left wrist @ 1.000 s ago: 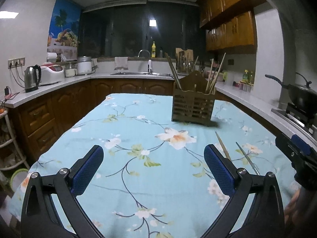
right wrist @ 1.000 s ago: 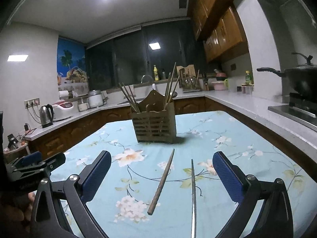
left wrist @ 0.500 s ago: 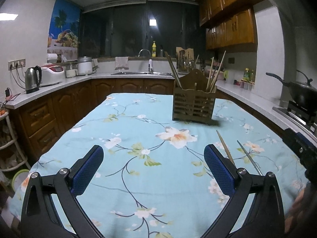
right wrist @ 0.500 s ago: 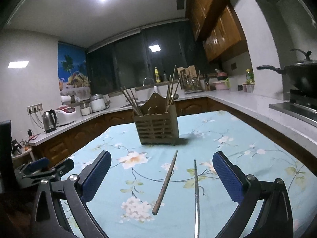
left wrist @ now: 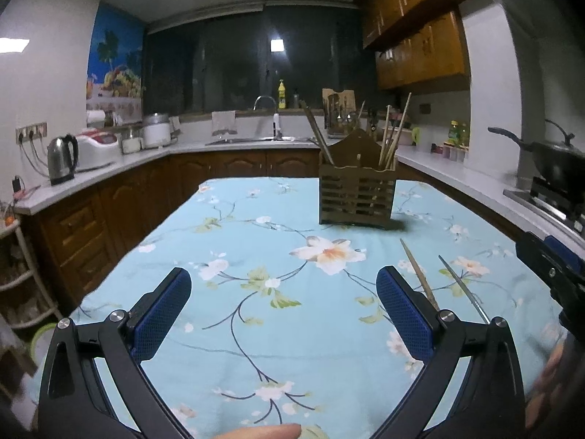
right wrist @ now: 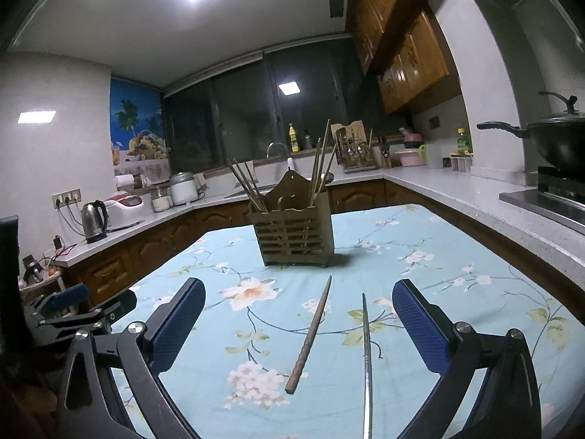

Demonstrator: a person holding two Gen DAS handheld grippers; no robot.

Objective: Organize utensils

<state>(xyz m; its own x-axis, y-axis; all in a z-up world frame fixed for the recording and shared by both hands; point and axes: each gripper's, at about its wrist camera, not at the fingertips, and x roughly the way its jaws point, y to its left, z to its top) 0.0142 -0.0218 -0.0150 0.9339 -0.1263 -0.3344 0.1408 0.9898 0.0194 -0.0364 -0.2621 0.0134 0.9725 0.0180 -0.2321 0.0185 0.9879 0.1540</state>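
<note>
A brown slatted utensil holder (left wrist: 356,201) (right wrist: 294,234) stands on the floral tablecloth and holds several chopsticks. Two loose chopsticks lie in front of it: a brown wooden one (right wrist: 310,334) (left wrist: 418,274) and a thin metal one (right wrist: 366,355) (left wrist: 462,287). My right gripper (right wrist: 298,322) is open and empty, with both loose chopsticks lying between its fingers on the cloth below. My left gripper (left wrist: 283,311) is open and empty above bare cloth, left of the loose chopsticks. Each gripper shows at the edge of the other's view.
The table (left wrist: 256,248) has a light blue flowered cloth. Kitchen counters run around it: a kettle (left wrist: 62,159) and rice cooker on the left, a sink at the back, a black wok (right wrist: 559,142) on the stove at the right.
Both cameras have tilted up a little, so the holder and chopsticks sit lower in view. Both grippers stay open and nothing on the table has moved.
</note>
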